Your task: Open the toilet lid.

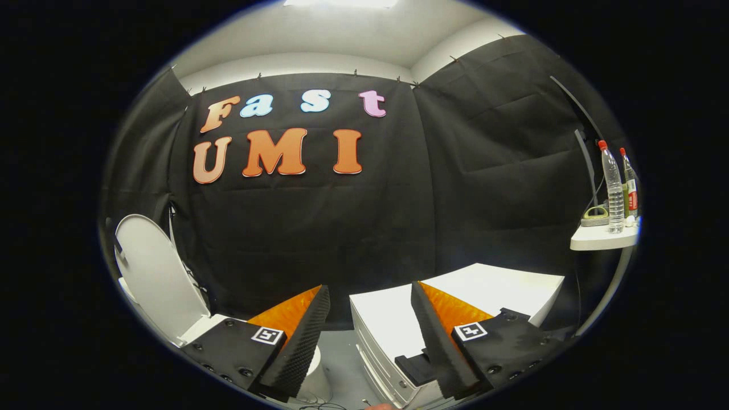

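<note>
two ribbed fingers (319, 336) apart, oval lid (156, 276) upright

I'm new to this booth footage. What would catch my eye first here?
The claw hangs open with nothing between its fingers. Beyond its left finger the toilet lid stands raised against the wall. Ahead of the right finger sits a white cabinet, and beyond that a shelf with two bottles.

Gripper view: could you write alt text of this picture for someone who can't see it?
A hand-held gripper points its two open fingers, holding nothing, at a black cloth wall. Beyond its left finger a white toilet lid stands raised; beyond its right finger sits a white drawer cabinet, and farther right a small shelf carries plastic bottles.
</note>
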